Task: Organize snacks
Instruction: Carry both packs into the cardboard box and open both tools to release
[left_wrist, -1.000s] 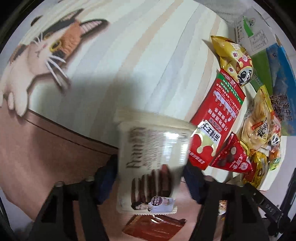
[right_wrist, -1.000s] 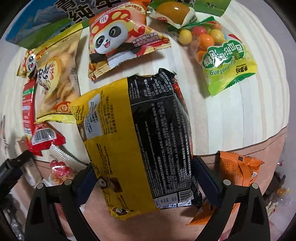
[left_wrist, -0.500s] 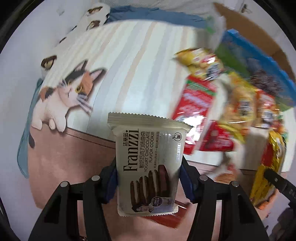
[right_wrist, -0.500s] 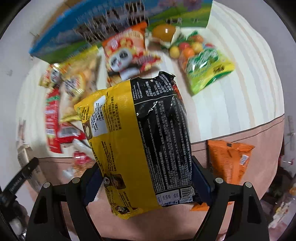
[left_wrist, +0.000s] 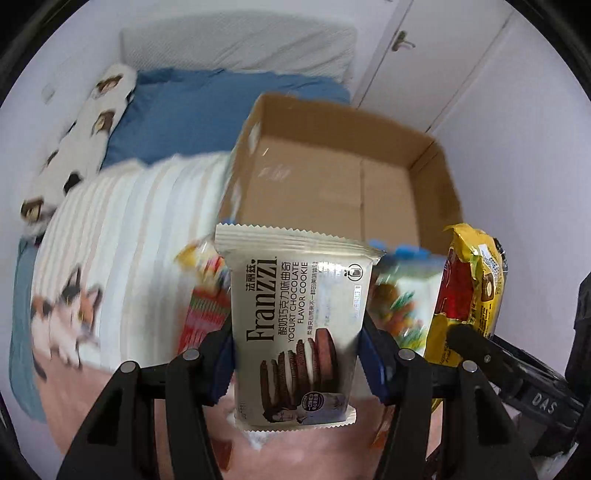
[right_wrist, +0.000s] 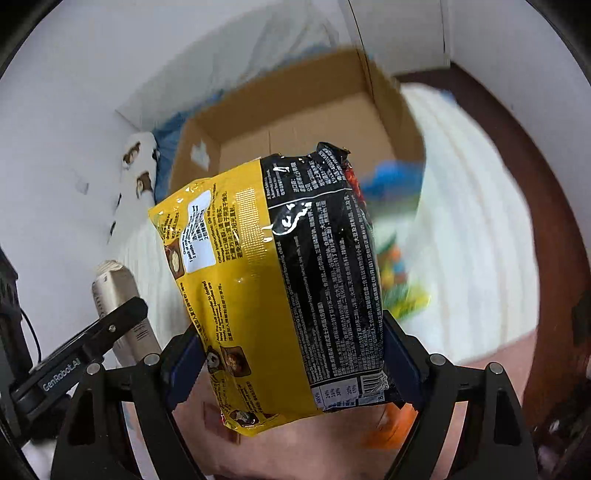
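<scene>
left gripper (left_wrist: 297, 363) clenched on the Franzzi cookie pack (left_wrist: 297, 328), held upright and aloft, near side of the cardboard box (left_wrist: 332, 177) | right gripper (right_wrist: 291, 360) clenched on the yellow-black noodle bag (right_wrist: 280, 280), also aloft facing the box | both look raised to clear the box's near wall | box sits far on the bed, floor bare

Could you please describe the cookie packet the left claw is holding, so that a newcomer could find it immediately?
Start at the open cardboard box on the striped bed. In front of it, upright in the left claw, is the Franzzi cookie packet. It is cream-coloured with chocolate sandwich cookies pictured, unlike the yellow-and-black noodle packet to its right, in the right claw.
</scene>
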